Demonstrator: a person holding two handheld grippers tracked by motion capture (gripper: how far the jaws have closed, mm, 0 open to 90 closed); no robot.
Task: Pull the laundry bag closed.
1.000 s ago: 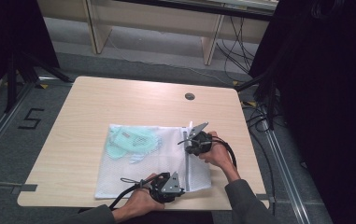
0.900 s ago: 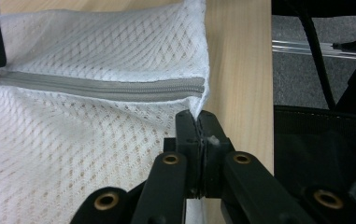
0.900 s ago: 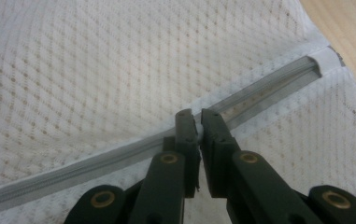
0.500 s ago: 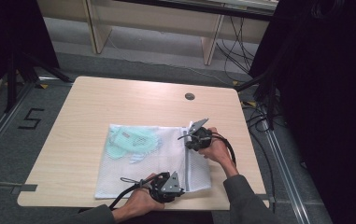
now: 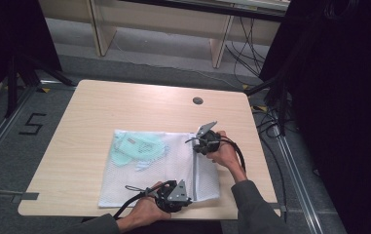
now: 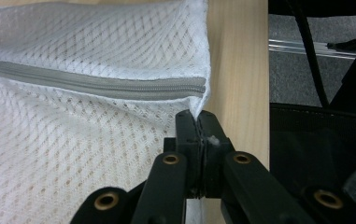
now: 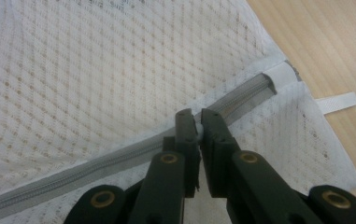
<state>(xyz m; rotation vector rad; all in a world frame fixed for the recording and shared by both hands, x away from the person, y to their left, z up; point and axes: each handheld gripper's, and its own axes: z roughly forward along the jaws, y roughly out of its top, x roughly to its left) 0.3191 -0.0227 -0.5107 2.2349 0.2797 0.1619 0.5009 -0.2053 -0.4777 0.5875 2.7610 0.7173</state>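
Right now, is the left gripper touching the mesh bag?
Touching. In the left gripper view the left gripper has its jaws shut on the corner edge of the mesh bag, just below the end of the zipper.

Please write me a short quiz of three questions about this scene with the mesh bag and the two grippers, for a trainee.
1. True or false: the zipper of the white mesh bag is closed at the end near the left gripper.
2. Where does the left gripper hold the bag? A) middle B) corner by the table edge C) the white tab
3. What colour are the items inside the bag?

Key:
1. True.
2. B.
3. Light green.
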